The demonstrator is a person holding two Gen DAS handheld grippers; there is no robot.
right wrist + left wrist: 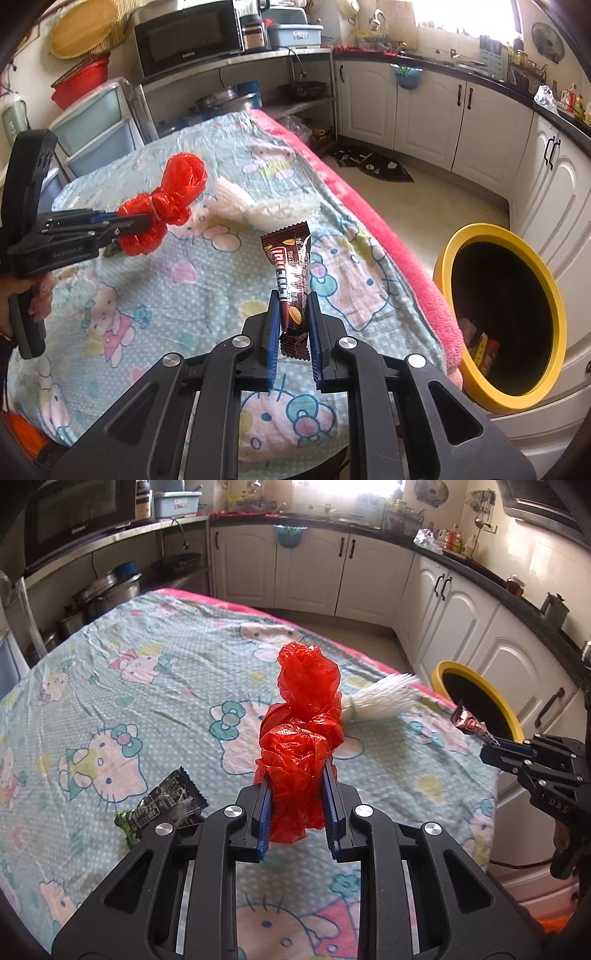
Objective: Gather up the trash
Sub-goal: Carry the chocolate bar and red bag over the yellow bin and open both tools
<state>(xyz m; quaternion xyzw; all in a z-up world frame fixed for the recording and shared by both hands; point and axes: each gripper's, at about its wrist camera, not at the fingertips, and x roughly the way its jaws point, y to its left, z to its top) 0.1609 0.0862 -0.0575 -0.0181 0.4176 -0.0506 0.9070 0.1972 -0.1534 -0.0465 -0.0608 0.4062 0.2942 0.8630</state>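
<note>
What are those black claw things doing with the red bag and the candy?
Someone is picking up trash off the table with a claw in each hand. The left claw is squeezing a knotted red plastic bag, lifted above the Hello Kitty cloth. The right claw holds a brown snack wrapper. The yellow bin beside the table already has some trash inside. A white plastic bundle and a dark wrapper are still lying on the table.

both wrist views close above the table, facing kitchen cabinets
</note>
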